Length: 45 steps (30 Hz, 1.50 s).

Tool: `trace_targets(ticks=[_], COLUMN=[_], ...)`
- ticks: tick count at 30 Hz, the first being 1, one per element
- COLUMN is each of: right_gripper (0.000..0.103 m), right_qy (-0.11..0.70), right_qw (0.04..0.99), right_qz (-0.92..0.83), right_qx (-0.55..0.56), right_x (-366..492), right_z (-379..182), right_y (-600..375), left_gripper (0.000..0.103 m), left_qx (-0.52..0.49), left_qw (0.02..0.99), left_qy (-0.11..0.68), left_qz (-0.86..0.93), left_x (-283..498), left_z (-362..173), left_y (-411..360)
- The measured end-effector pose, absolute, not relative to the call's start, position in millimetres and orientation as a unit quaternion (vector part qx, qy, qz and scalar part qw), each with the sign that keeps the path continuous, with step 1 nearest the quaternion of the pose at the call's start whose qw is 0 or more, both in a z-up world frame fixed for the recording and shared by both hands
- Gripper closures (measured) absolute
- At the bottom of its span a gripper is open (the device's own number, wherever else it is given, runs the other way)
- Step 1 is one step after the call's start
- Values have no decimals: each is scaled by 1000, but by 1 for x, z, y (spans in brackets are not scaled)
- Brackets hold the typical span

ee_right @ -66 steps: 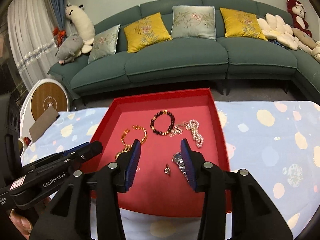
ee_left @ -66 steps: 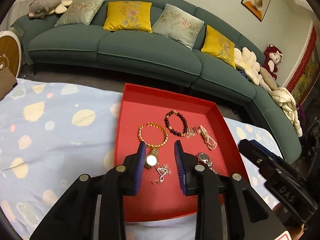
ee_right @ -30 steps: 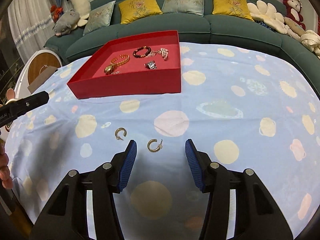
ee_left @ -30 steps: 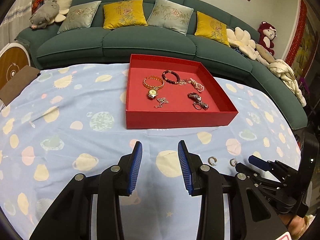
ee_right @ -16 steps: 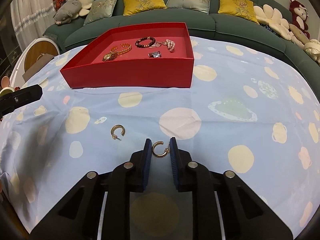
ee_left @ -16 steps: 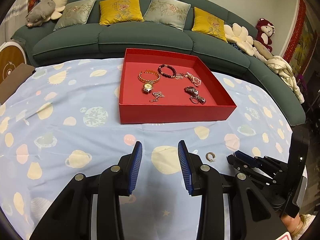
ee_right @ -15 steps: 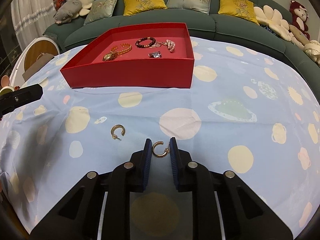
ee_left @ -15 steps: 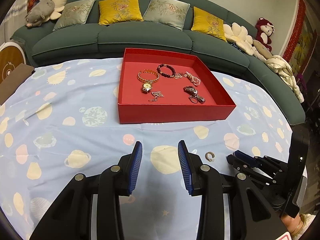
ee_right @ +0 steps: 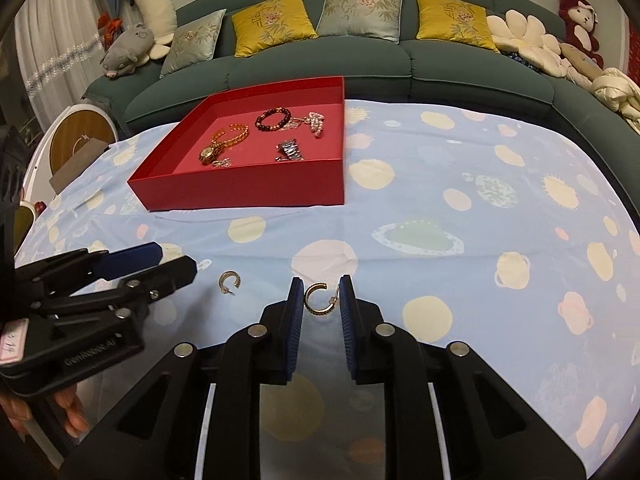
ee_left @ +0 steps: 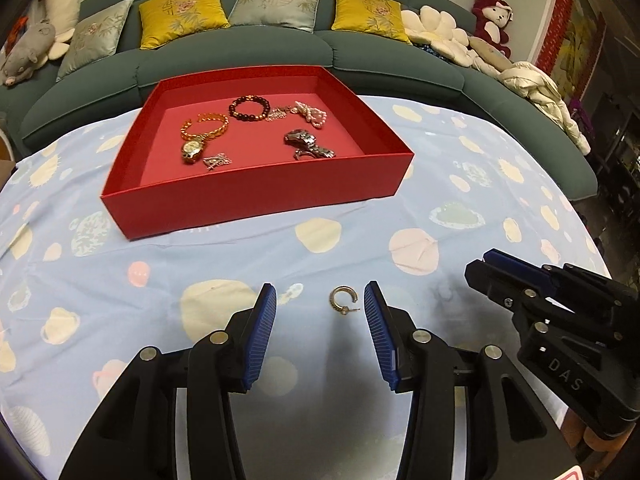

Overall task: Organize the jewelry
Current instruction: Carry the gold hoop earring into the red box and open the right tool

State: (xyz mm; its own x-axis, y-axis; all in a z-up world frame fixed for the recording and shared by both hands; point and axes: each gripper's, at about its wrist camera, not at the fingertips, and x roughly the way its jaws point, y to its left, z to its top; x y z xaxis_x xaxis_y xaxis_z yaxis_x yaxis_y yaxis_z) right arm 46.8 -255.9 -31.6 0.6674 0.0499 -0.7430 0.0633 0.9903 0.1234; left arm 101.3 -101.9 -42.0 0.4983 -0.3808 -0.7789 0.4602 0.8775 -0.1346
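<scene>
Two gold hoop earrings are out on the planet-print cloth. My right gripper (ee_right: 321,292) is shut on one hoop earring (ee_right: 318,299), the hoop against one pad and its post against the other. The second earring (ee_left: 343,299) (ee_right: 229,281) lies flat between the jaws of my left gripper (ee_left: 319,300) (ee_right: 176,262), nearer the right-hand pad and touching neither; these jaws are opening. In the left wrist view my right gripper (ee_left: 478,264) comes in from the right. Behind them the red tray (ee_left: 256,196) (ee_right: 248,188) holds a gold watch (ee_left: 192,148), a dark bead bracelet (ee_left: 248,108), pearls and a silver watch (ee_left: 308,142).
A green sofa (ee_right: 360,64) with cushions and plush toys curves behind the table. A round wooden board (ee_right: 80,140) leans at the far left. The cloth slopes away at the table's right edge (ee_right: 600,200). A person's fingers (ee_right: 68,408) hold the left gripper.
My right gripper shut on its earring and has kept it pinched. My left gripper swung right and lower, bringing the second earring between its jaws, which now stand wider.
</scene>
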Motion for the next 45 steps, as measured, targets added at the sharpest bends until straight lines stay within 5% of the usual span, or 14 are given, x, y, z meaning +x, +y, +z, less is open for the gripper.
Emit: trace_targets(ticks=[6, 13, 21, 34, 45], right_gripper=[85, 85, 85, 85, 85], right_qy=[410, 411, 403, 342, 349], right_qw=[909, 909, 912, 936, 933], right_qz=[-4, -4, 0, 39, 46], right_qx=[71, 73, 77, 75, 81], right_x=[44, 47, 47, 83, 164], right_z=[-34, -36, -29, 46, 50], right_y=[-260, -260, -258, -231, -221], left_gripper=[60, 88, 88, 89, 89], left_qx=[53, 72, 52, 2, 4], left_qw=[862, 865, 868, 906, 906], left_qy=[442, 430, 425, 354, 359], left_qz=[-242, -247, -251, -232, -226], left_x=[107, 105, 106, 137, 202], left_z=[-59, -65, -51, 55, 48], left_y=[-118, -121, -110, -57, -65])
